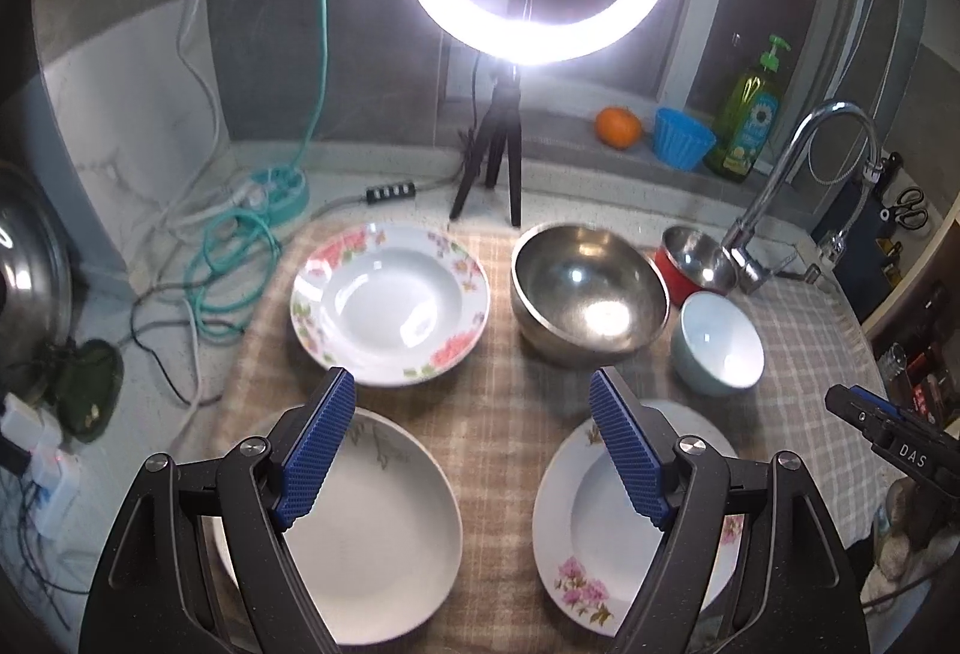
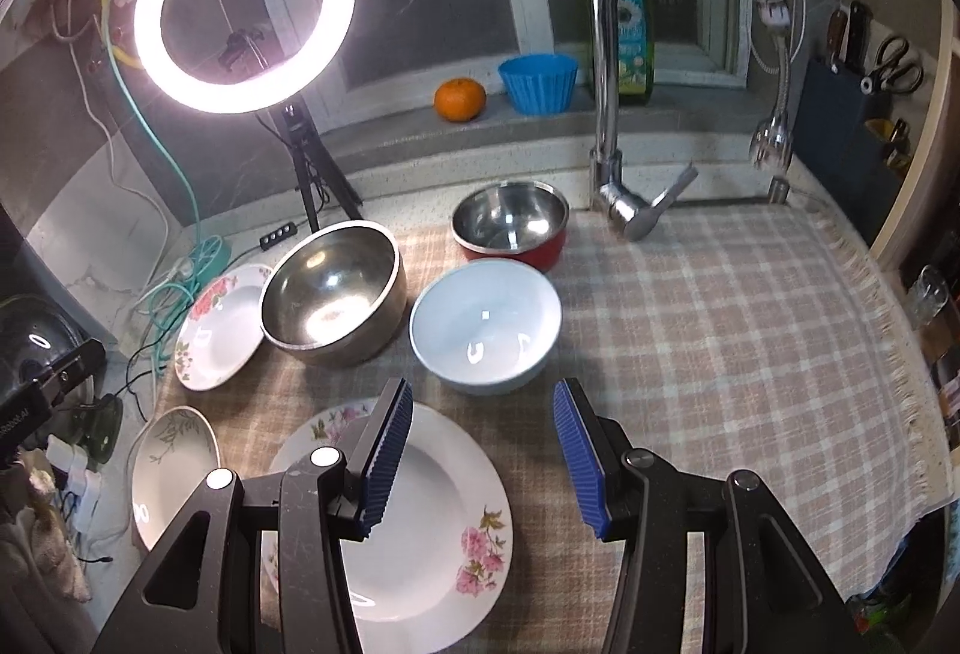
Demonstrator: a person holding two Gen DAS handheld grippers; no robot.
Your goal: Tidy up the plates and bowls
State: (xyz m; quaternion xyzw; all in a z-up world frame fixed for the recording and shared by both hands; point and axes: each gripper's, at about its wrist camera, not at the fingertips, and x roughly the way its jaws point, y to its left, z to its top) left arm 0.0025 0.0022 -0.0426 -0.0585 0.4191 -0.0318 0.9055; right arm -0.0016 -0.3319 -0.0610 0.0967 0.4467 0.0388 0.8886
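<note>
**Plates and bowls: glazed, hard and slippery, best taken by the rim**

Plates and bowls lie spread in two rows on the checked cloth (image 2: 720,330) that covers the bench, none stacked yet.

Nearest, the left tool (image 1: 468,450) hangs with its blue pads spread wide and nothing between them, above the gap between two plates: the plain white plate with grey sprigs (image 1: 372,540) on its left and the pink-flowered plate (image 2: 432,522) on its right. The right tool (image 2: 483,456) is likewise spread and empty, its left pad over the pink-flowered plate's rim. Both plates look like glazed ceramic: stiff, fairly heavy, brittle and slick. I judge the only good hold is a pinch across the raised rim, pad above and pad below. The soft cloth may let a finger slide under the edge. A tilted plate could slip from ribbed pads, so a deep bite on the rim seems wise.

Farther back stand the rose-patterned plate (image 1: 390,303), the large steel bowl (image 1: 591,294), which leans toward the tools, and the pale blue bowl (image 2: 486,324) just beside it. The steel bowl should be light and tough but smooth; its thin wall suits a rim pinch. The blue bowl looks ceramic and chippable.

Farthest, near the tap (image 2: 618,72), sits the small red bowl with a steel lining (image 2: 510,225).
</note>
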